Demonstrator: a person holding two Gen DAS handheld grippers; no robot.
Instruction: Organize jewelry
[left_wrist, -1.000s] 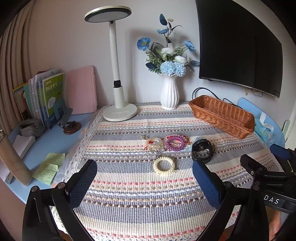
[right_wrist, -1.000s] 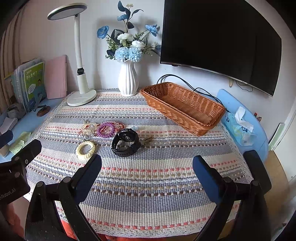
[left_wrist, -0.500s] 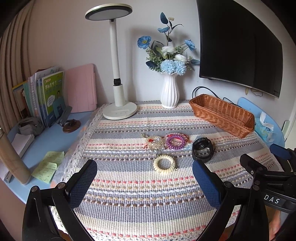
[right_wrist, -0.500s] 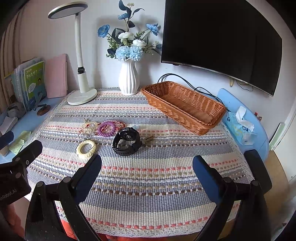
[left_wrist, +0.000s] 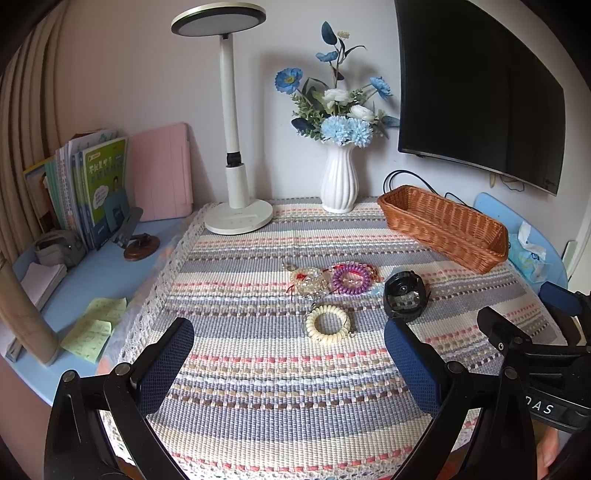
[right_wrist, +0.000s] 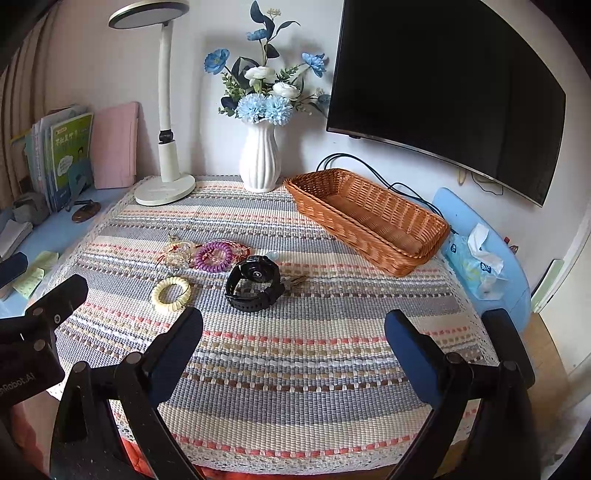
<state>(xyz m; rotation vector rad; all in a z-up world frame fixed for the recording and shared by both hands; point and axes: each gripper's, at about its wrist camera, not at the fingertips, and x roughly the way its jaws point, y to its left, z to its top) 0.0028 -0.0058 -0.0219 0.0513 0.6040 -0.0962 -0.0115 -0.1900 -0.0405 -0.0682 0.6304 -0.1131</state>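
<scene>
While both tools, left tool (left_wrist: 288, 363) and right tool (right_wrist: 293, 352), hang released, two coil bracelets (right_wrist: 170, 294), one black watch (right_wrist: 255, 282) lie near one wicker basket (right_wrist: 369, 218).

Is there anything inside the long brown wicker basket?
The long brown wicker basket looks empty: the right wrist view shows only its bare woven floor. The strip just behind its near wall is hidden. The jewelry lies on the striped woven cloth, outside the basket.

Bare striped cloth (right_wrist: 295, 369) open on the near desk, jewelry cluster (right_wrist: 207, 254) and black watch (right_wrist: 255, 282) mid-cloth, wicker basket (right_wrist: 369, 218) unobstructed from the front, vase (right_wrist: 260, 162) and lamp (right_wrist: 164, 188) standing behind.
</scene>
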